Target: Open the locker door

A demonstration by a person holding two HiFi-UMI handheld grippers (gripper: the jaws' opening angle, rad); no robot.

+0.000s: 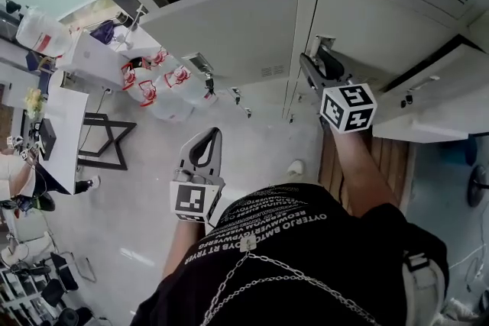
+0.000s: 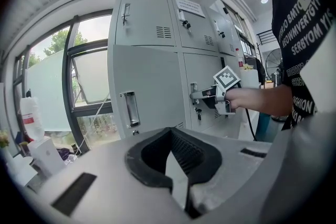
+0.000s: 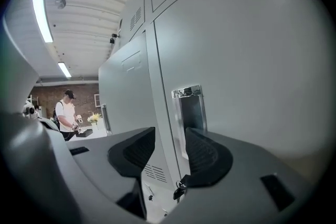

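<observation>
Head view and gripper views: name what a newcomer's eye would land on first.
The bank of grey lockers fills every view. The right gripper is held close to one door, jaws open beside its recessed handle, with a key hanging just below. The left gripper hangs lower down, shut and empty, and red-labelled water jugs stand on the floor to the left.
</observation>
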